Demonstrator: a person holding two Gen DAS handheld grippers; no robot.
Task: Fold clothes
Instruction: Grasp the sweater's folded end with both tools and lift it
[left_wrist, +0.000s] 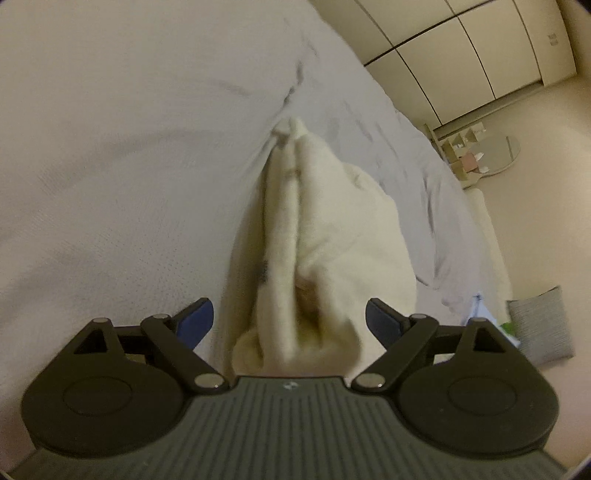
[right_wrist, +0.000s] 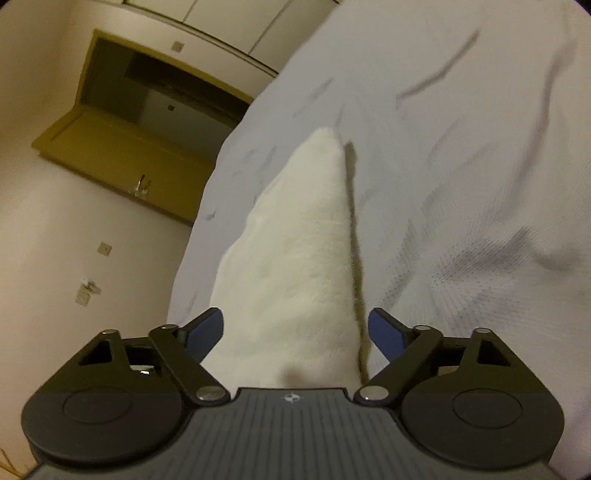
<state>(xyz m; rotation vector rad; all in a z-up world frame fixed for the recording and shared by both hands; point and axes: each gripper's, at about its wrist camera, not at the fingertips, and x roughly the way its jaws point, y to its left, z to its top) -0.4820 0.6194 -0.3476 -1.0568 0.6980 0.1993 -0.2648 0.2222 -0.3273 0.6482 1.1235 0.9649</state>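
- A cream garment (left_wrist: 321, 236) lies on the bed (left_wrist: 110, 166), bunched into long soft ridges that run away from the left tongs (left_wrist: 290, 321).
- The left tongs stand wide apart, one blue pad (left_wrist: 197, 321) on each side of the near end of the cloth. They straddle it without pinching it, so nothing is held here.
- That near end is rolled into a thick lump just ahead of the tongs' body, which looks like the reason for such a wide opening: a narrow one would not get round it.
- From the right tongs (right_wrist: 295, 332) the garment (right_wrist: 295, 240) shows as a smooth tapering flap, its far tip resting on the bed (right_wrist: 461, 184) and a dark shadow along its right edge.
- The right tongs also gape, the blue pads (right_wrist: 386, 332) clear of the fabric on both sides. No grip there either.
- With both pairs spread over opposite ends of the same piece, I judge each is lined up to take an end, so the cloth can be lifted and laid over itself.
- The fold looks barely begun: the garment is still heaped, not flat.
- The cloth looks thick and fleecy; a shallow bite may catch only the top layer.
- Wardrobe doors (left_wrist: 461, 55) and a grey cushion (left_wrist: 539, 325) stand beyond the bed, well away from the work.
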